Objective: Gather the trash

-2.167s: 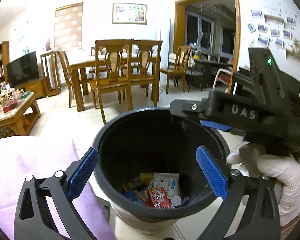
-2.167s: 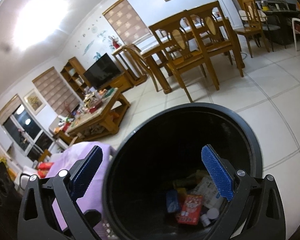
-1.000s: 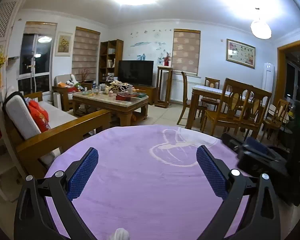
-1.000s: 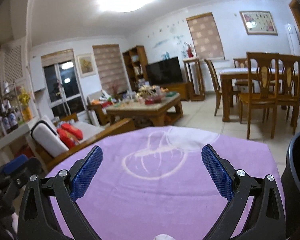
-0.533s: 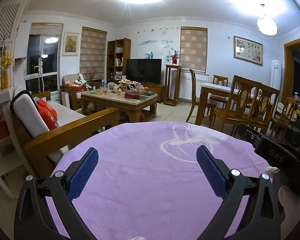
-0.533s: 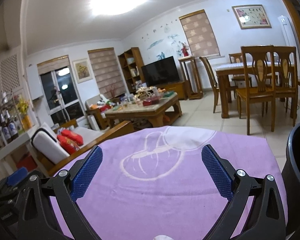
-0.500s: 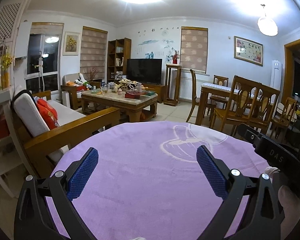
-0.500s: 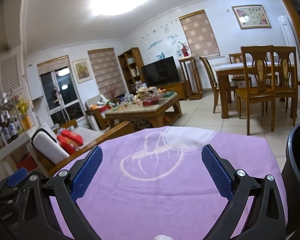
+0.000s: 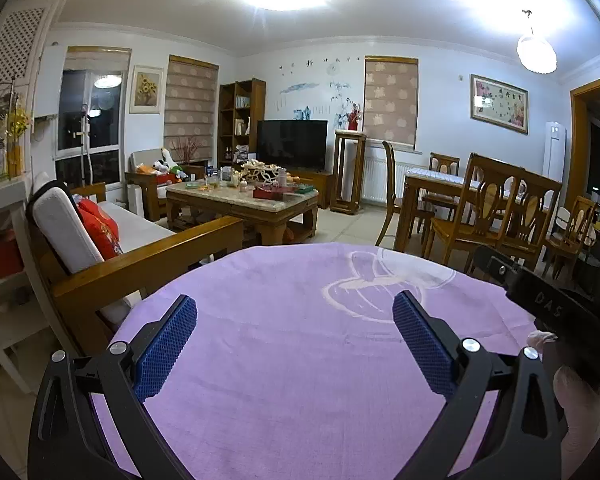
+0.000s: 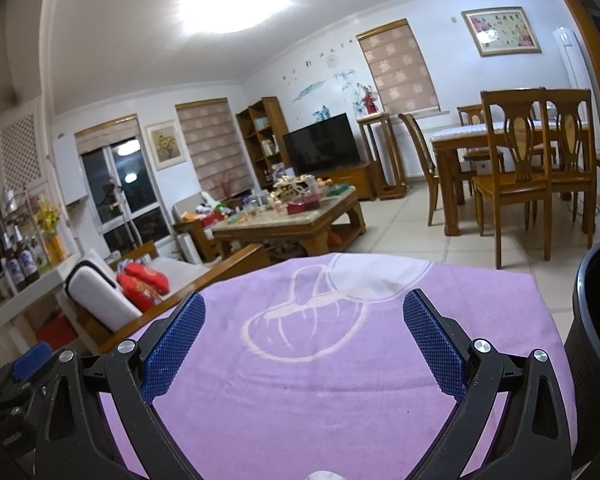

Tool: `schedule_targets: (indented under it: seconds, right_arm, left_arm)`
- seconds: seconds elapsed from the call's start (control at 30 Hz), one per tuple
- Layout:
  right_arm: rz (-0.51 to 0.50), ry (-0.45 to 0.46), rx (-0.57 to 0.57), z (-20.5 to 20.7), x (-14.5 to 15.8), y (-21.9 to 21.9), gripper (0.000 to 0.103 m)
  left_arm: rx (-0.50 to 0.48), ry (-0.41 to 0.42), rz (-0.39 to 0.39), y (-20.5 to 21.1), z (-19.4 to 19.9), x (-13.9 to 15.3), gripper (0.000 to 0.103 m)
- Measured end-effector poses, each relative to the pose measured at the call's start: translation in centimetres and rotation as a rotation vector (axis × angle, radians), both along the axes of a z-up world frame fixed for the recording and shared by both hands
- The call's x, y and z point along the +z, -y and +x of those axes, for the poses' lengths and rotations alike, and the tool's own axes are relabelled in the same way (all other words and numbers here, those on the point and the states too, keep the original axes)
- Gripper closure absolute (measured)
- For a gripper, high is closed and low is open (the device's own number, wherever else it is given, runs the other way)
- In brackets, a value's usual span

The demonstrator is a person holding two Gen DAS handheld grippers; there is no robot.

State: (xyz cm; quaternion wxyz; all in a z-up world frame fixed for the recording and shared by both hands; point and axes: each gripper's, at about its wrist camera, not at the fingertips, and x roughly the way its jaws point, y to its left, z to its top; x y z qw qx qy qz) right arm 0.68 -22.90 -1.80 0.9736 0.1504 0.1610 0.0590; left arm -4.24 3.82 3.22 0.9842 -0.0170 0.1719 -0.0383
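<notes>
the black bin is cut off at the right edge, and a small white thing, maybe paper, pokes past the bottom edge.

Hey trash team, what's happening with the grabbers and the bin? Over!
Left gripper open, empty, above purple cloth. Right gripper open, empty. Black bin at right edge. Nothing in the way.

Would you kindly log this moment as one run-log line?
left gripper: open, empty | right gripper: open, empty | both over purple tablecloth | black trash bin: right of table
</notes>
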Motion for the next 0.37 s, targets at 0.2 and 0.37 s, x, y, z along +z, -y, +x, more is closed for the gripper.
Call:
schedule_targets:
  seconds: [0.2,0.37]
  right_arm:
    - [0.003,-0.001,0.001,-0.07,0.02,-0.02,0.005]
    - [0.004,-0.005,0.001,-0.04,0.01,-0.19,0.005]
  left_arm:
    - [0.013,0.012,-0.001,-0.30,-0.65,0.19,0.005]
    - [0.010,-0.004,-0.004,-0.45,0.06,-0.03,0.005]
